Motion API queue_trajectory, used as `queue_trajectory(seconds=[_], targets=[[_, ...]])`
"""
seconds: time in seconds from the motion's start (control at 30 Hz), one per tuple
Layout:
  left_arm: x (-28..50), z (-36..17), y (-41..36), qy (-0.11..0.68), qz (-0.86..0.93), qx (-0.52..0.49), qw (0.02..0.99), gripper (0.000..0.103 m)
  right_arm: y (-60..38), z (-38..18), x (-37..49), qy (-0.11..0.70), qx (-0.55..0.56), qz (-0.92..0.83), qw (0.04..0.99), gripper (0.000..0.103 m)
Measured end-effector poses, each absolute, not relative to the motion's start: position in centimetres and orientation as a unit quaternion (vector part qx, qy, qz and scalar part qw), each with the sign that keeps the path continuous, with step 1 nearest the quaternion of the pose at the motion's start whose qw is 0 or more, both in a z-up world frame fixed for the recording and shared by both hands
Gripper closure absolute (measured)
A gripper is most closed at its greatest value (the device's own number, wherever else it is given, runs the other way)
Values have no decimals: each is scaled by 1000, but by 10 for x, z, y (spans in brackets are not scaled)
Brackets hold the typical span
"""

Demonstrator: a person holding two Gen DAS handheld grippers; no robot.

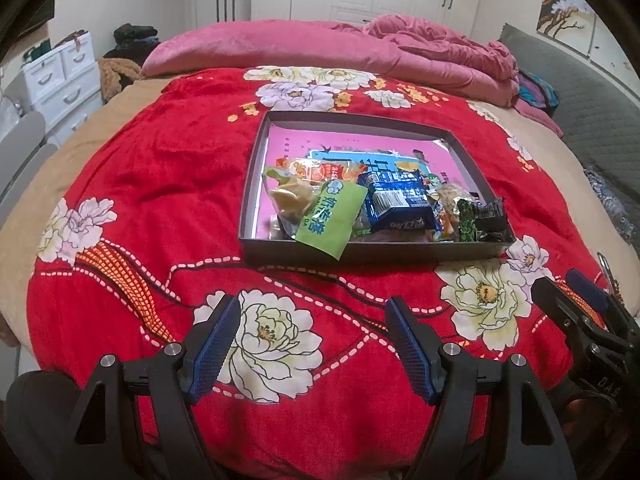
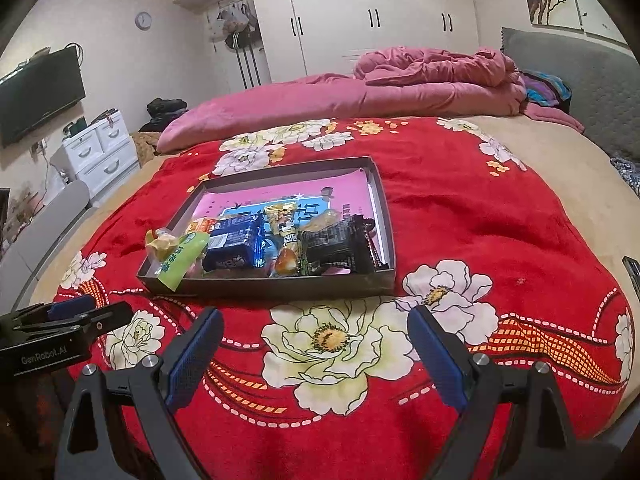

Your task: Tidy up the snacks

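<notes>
Both grippers hovered over the red floral blanket [image 1: 160, 184], left gripper [image 1: 312, 344] and right gripper [image 2: 316, 356] with jaws spread and empty, well short of the shallow box [image 2: 384, 216] holding the snack packets [image 2: 256, 248].

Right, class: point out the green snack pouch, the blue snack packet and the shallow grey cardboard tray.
green snack pouch [image 1: 330, 216], left wrist view, printed front.
blue snack packet [image 1: 398, 202], left wrist view, crinkled middle.
shallow grey cardboard tray [image 2: 280, 290], right wrist view, near outer wall.
</notes>
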State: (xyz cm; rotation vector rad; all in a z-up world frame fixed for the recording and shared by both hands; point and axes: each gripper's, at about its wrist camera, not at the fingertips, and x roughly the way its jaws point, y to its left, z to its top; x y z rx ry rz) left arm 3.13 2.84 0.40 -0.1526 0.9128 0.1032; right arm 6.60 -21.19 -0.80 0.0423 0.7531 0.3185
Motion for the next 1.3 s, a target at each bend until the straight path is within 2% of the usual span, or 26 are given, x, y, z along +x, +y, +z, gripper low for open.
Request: queue_trajectory(seconds=[0.8,1.13,1.3], targets=[[35,0,29,442,56,-67,892,27,-214,-9,67,365,22,156,917,10],[48,-17,43,452,74,-66,886,27,-231,-16,82,375,52,132,916,10],[56,-3,62,411,91,-57,905,27,-255,-18,102,374,66,91,921,10]])
